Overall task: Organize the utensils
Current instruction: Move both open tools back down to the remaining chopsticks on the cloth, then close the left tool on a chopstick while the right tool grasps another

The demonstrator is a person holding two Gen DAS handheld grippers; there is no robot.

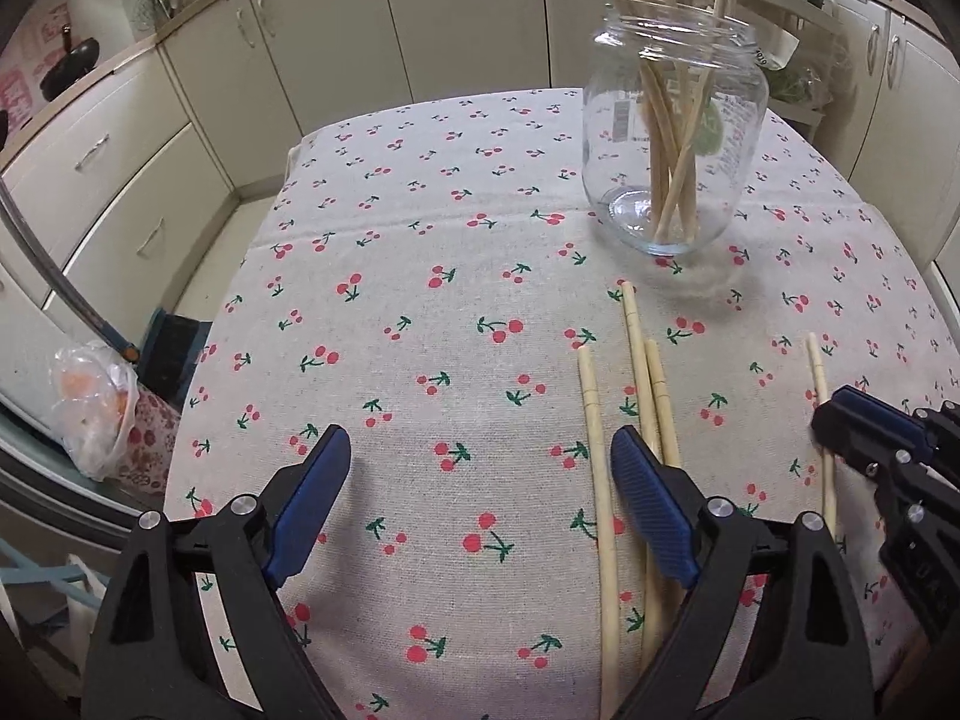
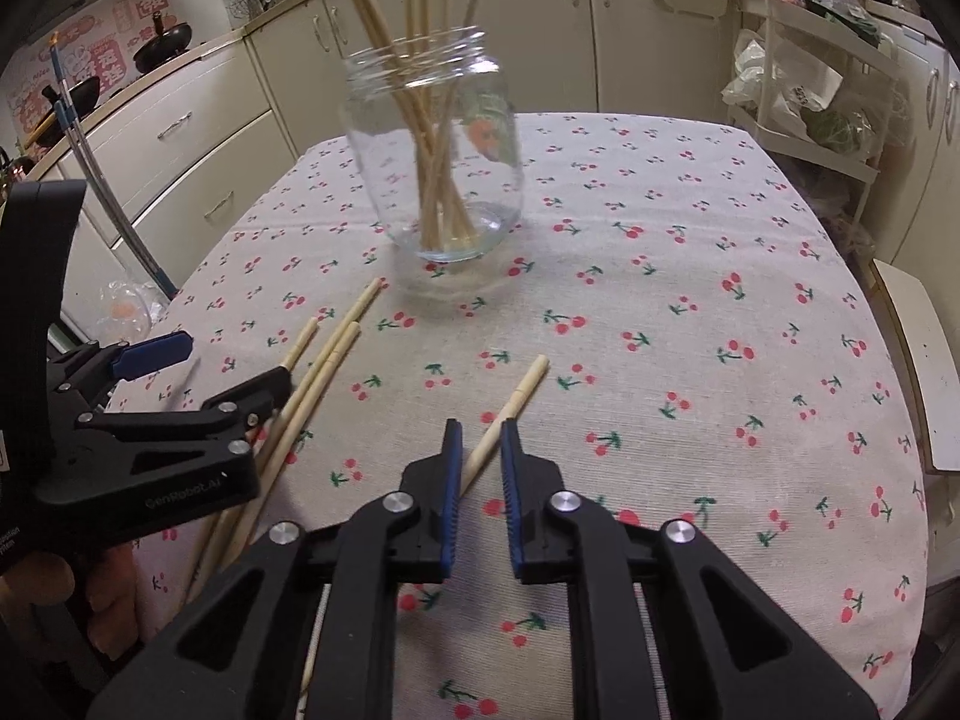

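A clear glass jar (image 1: 675, 138) (image 2: 435, 150) stands on the cherry-print tablecloth (image 1: 420, 300) and holds several wooden chopsticks. Three loose chopsticks (image 1: 642, 396) (image 2: 312, 372) lie together near my left gripper (image 1: 480, 480), which is wide open and empty, its right finger just over them. A single chopstick (image 2: 510, 405) (image 1: 817, 372) lies apart, and it runs between the fingers of my right gripper (image 2: 482, 450), which are nearly closed around it. The right gripper (image 1: 864, 438) also shows at the right edge of the left wrist view.
Cream kitchen cabinets (image 1: 420, 18) surround the table. A wire rack (image 2: 804, 90) with bags stands at the right. A plastic bag (image 1: 96, 408) and a metal pole (image 2: 108, 192) sit to the left of the table. A pan (image 2: 162, 42) rests on the counter.
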